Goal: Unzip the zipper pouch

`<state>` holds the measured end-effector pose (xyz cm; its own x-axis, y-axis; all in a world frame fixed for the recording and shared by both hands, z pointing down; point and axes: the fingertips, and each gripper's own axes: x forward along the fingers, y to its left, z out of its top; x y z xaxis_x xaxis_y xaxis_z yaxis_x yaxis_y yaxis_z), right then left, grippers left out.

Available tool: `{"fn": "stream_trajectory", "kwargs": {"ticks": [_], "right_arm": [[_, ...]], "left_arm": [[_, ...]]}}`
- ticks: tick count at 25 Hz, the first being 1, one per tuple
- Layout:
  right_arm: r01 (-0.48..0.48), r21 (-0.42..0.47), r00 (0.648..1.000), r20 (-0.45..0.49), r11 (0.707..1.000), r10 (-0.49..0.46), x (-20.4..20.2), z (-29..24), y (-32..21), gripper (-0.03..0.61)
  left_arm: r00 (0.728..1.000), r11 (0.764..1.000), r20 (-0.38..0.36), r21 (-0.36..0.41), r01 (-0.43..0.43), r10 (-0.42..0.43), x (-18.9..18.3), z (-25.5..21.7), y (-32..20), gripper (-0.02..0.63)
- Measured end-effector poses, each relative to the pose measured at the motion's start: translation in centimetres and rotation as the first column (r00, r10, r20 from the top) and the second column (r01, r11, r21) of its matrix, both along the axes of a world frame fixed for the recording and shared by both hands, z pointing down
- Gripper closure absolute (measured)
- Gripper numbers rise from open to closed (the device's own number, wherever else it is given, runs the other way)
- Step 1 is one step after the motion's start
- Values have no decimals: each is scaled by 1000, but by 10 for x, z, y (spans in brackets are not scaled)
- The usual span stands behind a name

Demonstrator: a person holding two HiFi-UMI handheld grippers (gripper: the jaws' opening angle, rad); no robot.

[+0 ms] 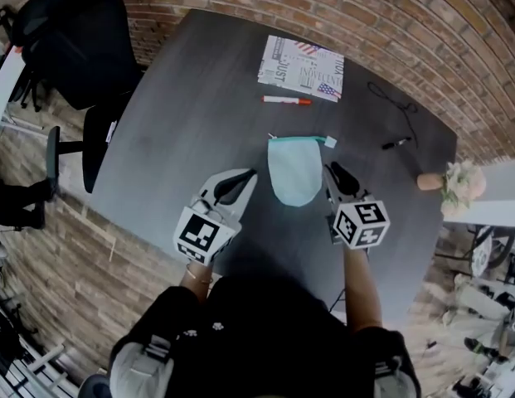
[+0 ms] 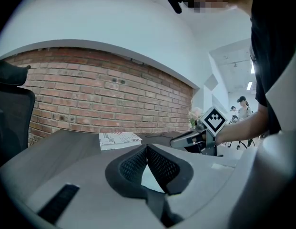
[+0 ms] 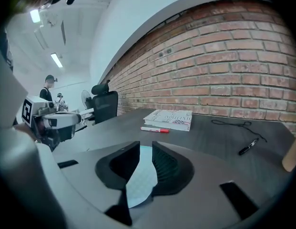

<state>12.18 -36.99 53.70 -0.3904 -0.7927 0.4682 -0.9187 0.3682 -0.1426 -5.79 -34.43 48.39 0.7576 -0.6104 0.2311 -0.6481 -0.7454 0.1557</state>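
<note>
One pouch (image 1: 294, 171) lies on a dark table (image 1: 199, 81) — brick wall (image 1: 365, 7) behind.

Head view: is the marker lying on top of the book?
No, the marker lies on the bare table in front of the book, apart from it.

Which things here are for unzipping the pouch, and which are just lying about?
For the job: zipper pouch, left tool, right tool.
Lying about: printed book, red marker, black marker, black cord, flowers.
</note>
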Motion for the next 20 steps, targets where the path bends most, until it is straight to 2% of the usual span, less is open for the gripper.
{"fn": "stream_trajectory", "kwargs": {"ticks": [9,13,20], "right_arm": [[-40,-105,998,-47,994,35,8,54,-27,480],[-33,-157,996,-90,987,19,5,79,-31,466],[-47,-190,990,-140,981,21,9,102,-32,457]], "left_arm": [[1000,999,13,-30,23,-23,-5,14,-8,611],[1000,999,8,-36,26,-26,-9,17,-8,611],[1000,999,4,-45,12,-12,-12,22,-6,611]]}}
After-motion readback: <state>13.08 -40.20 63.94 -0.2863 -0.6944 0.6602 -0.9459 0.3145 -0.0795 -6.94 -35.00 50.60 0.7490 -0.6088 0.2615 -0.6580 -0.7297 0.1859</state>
